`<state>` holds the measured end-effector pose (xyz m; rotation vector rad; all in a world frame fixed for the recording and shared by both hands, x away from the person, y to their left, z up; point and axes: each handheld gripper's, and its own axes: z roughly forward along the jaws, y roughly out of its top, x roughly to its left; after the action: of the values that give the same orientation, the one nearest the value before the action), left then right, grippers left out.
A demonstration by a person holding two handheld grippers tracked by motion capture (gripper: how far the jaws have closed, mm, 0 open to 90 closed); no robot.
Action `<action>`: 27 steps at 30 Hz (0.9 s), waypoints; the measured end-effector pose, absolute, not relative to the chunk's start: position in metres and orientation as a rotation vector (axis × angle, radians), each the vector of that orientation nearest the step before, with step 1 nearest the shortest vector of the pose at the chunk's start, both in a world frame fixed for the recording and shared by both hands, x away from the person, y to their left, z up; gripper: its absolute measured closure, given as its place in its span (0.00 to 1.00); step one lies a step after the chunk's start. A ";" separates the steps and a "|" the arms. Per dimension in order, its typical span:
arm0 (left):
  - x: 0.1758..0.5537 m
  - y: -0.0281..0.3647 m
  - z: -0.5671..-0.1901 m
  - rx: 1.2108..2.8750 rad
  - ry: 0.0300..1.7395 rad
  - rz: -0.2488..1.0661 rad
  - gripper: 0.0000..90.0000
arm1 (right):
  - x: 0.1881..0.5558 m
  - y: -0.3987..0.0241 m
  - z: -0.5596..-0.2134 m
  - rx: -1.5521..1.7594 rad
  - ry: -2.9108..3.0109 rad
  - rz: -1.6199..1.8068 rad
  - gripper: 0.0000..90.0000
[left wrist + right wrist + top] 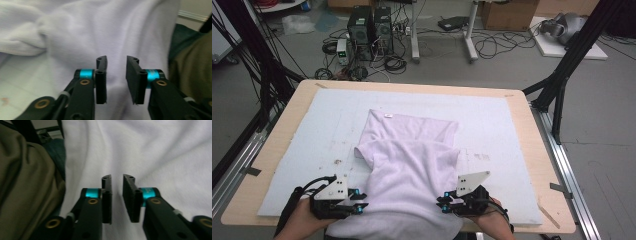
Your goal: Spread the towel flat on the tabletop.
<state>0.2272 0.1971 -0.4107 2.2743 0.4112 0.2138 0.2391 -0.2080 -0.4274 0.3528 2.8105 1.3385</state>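
Workshop floor with cables and computer towers behind; wooden table (277, 145) topped by a pale mat (492, 120), on it a white garment (409, 165) partly folded, its near end hanging over the front edge. Left gripper (357, 202) and right gripper (446, 202) sit at the garment's two near sides, jaws parted a little over cloth — nothing pinched. Advice: pinch one full layer at matching points on each side, then lift both hands evenly — an uneven pull would likely skew the fold.

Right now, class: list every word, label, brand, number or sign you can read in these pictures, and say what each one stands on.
None can be read.
The small tag at the far end of the white garment: too small to read.
The dark computer towers on the floor: no legible marking.
The cardboard box: no legible print.
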 end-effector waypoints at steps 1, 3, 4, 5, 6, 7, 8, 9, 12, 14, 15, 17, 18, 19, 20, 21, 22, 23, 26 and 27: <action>0.234 0.198 -0.412 2.274 0.438 0.221 0.71 | 0.240 -0.209 -0.428 0.369 2.799 1.305 0.79; 0.247 0.197 -0.419 2.282 0.485 0.213 0.69 | 0.243 -0.210 -0.431 0.386 2.801 1.284 0.76; 0.253 0.196 -0.424 2.296 0.497 0.204 0.69 | 0.245 -0.210 -0.432 0.394 2.799 1.284 0.74; 0.256 0.194 -0.429 2.310 0.508 0.187 0.70 | 0.247 -0.208 -0.434 0.394 2.802 1.271 0.74; 0.259 0.191 -0.434 2.321 0.512 0.172 0.72 | 0.248 -0.206 -0.436 0.390 2.814 1.262 0.73; 0.258 0.190 -0.437 2.316 0.499 0.182 0.76 | 0.251 -0.205 -0.438 0.387 2.820 1.241 0.73; 0.258 0.190 -0.437 2.301 0.496 0.180 0.80 | 0.253 -0.203 -0.441 0.379 2.831 1.221 0.74; 0.257 0.189 -0.437 2.308 0.497 0.170 0.90 | 0.255 -0.201 -0.443 0.381 2.838 1.207 0.75; 0.251 0.189 -0.436 2.322 0.482 0.170 0.97 | 0.258 -0.200 -0.444 0.387 2.834 1.221 0.83; 0.244 0.191 -0.435 2.332 0.468 0.152 0.97 | 0.258 -0.200 -0.444 0.398 2.827 1.220 0.89; 0.240 0.193 -0.435 2.338 0.455 0.149 0.97 | 0.257 -0.200 -0.444 0.386 2.829 1.224 0.95; 0.230 0.195 -0.435 2.328 0.445 0.138 0.97 | 0.255 -0.200 -0.444 0.368 2.836 1.222 0.96; 0.225 0.197 -0.433 2.332 0.435 0.132 0.97 | 0.255 -0.201 -0.443 0.360 2.851 1.225 0.97; 0.221 0.199 -0.431 2.333 0.411 0.134 0.97 | 0.254 -0.203 -0.442 0.354 2.875 1.223 0.97; 0.215 0.200 -0.428 2.312 0.396 0.121 0.97 | 0.251 -0.205 -0.441 0.335 2.897 1.234 0.97; 0.211 0.202 -0.424 2.296 0.362 0.114 0.94 | 0.248 -0.207 -0.438 0.308 2.926 1.267 0.97; 0.208 0.204 -0.420 2.286 0.358 0.134 0.87 | 0.244 -0.210 -0.434 0.265 2.939 1.295 0.97; 0.206 0.205 -0.416 2.270 0.362 0.153 0.78 | 0.240 -0.213 -0.430 0.244 2.922 1.309 0.96; 0.215 0.207 -0.410 2.231 0.389 0.183 0.70 | 0.239 -0.219 -0.419 0.281 2.880 1.318 0.92; 0.221 0.207 -0.410 2.219 0.403 0.190 0.70 | 0.242 -0.220 -0.418 0.296 2.861 1.311 0.90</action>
<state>0.2209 0.2071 -0.4099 2.2187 0.4027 0.1899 0.2415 -0.2202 -0.4178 0.2962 2.8614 1.3114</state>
